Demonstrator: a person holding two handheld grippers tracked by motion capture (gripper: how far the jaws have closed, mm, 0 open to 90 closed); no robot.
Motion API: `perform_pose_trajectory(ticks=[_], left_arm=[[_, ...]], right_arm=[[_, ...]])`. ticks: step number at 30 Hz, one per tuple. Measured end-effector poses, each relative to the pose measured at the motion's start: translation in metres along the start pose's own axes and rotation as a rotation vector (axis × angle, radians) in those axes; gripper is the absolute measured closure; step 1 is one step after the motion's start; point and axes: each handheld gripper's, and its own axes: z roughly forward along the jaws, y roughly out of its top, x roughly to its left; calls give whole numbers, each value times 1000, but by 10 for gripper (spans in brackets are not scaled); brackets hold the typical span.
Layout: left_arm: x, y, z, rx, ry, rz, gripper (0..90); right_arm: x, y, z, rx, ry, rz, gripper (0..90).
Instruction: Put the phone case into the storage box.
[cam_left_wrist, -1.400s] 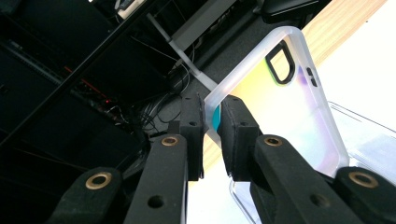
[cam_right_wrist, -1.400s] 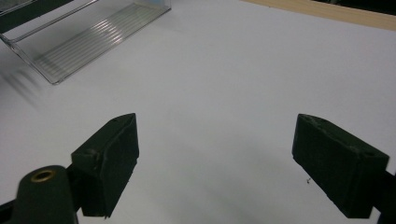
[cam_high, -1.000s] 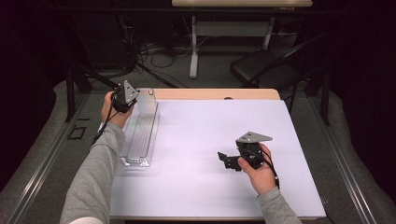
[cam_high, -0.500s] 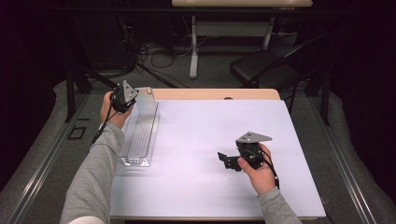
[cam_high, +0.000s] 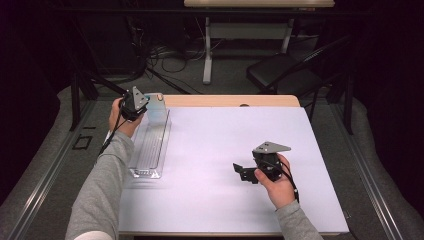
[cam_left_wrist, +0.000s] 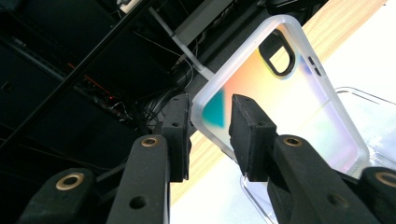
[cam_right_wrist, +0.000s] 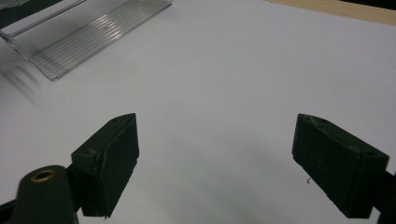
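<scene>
A translucent phone case (cam_left_wrist: 285, 88) with a white rim and rainbow sheen stands at the far end of a clear plastic tray (cam_high: 150, 145). In the high view the phone case (cam_high: 158, 102) shows faintly beside my left gripper (cam_high: 134, 104). The left gripper (cam_left_wrist: 212, 105) has the case's corner between its pads; its jaws have just been opening and stand slightly apart around the rim. My right gripper (cam_high: 243, 171) rests low over the white mat (cam_high: 215, 135), wide open (cam_right_wrist: 215, 163) with nothing between its fingers.
The ribbed clear tray (cam_right_wrist: 93, 37) lies along the mat's left side. A strip of wooden tabletop (cam_high: 225, 100) borders the mat at the back. Beyond it are cables, a table leg and a dark chair (cam_high: 280, 75) on the floor.
</scene>
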Motion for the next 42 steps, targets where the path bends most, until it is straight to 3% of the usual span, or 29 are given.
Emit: perform_pose_trajectory(ticks=[10, 24, 30, 42], left_arm=[[1, 0, 0, 6, 20, -8, 608], [3, -2, -1, 37, -4, -98, 474], [3, -1, -3, 68, 0, -113, 450], [4, 2, -9, 71, -7, -158, 433]], right_arm=[[1, 0, 1, 6, 3, -3, 144], [1, 0, 1, 6, 2, -6, 145], [1, 0, 1, 4, 4, -5, 145], [1, 0, 0, -3, 4, -2, 144]])
